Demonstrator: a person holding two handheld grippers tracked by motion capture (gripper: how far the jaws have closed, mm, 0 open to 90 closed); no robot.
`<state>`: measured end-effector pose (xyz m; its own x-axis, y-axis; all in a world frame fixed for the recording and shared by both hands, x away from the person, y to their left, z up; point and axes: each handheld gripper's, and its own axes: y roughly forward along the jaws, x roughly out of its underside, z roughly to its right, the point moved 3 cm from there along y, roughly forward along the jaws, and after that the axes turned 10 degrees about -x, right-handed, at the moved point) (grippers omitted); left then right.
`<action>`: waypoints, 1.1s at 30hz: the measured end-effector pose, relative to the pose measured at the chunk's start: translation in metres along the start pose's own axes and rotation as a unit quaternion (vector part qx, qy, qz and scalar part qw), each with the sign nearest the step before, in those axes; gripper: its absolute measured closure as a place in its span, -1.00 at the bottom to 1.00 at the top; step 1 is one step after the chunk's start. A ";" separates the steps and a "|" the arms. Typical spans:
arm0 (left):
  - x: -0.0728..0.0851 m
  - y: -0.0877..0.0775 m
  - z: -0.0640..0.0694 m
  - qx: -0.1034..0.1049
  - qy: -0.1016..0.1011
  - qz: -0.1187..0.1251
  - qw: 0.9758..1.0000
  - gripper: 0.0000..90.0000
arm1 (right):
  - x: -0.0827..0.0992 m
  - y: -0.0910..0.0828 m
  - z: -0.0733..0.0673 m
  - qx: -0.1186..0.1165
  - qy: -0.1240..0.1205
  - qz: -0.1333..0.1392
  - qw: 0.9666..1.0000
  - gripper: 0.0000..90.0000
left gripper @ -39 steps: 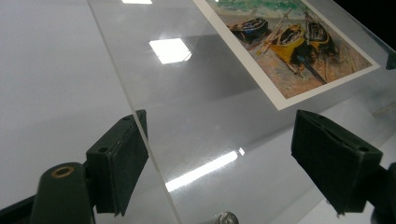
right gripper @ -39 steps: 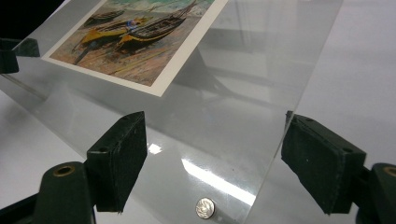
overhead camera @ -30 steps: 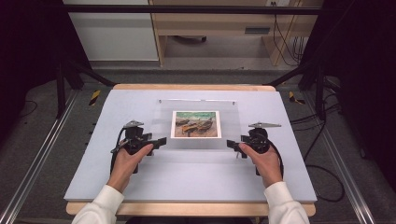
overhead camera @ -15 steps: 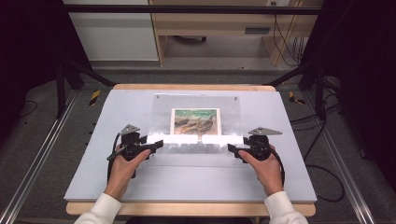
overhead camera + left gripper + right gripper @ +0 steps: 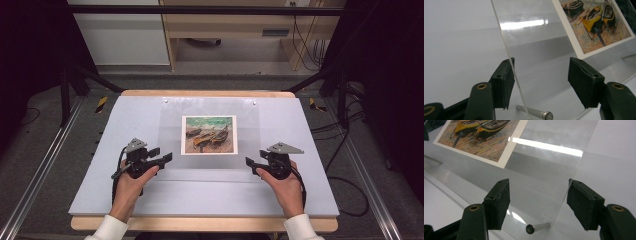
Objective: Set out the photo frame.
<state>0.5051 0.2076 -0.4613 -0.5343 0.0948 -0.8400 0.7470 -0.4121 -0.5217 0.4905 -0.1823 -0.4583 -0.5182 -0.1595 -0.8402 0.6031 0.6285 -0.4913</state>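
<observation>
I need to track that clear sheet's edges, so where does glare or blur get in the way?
Left gripper view: a bright glare strip crosses the clear sheet; its edge by the left jaw stays sharp. Right gripper view: a longer glare strip runs across the sheet, the near jaws soft. High view: even light, the sheet faint against the table, the picture slightly blurred.

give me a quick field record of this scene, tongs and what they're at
surface: white table
work piece: clear panel, near edge raised off the table
inside panel: boat picture
hardware: metal pin under the left corner, another pin under the right corner
left tongs: jaws straddle the panel's left edge, have just been closing, pads not yet pressing
right tongs: jaws straddle the panel's right edge, have just been closing, pads not yet pressing
</observation>
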 end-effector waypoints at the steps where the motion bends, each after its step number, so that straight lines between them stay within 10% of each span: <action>1: 0.000 -0.001 0.000 -0.001 0.001 -0.001 1.000 -0.16 | 0.001 0.000 -0.001 0.002 -0.003 0.001 1.000 -0.19; 33: 0.011 -0.017 0.005 -0.012 0.016 0.009 1.000 0.05 | 0.014 -0.015 -0.013 0.026 -0.024 0.010 0.999 0.10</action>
<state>0.4850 0.2115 -0.4610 -0.5084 0.1179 -0.8530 0.7652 -0.3924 -0.5103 0.4664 -0.1845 -0.4598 -0.4764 -0.1850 -0.8595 0.6443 0.5918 -0.4844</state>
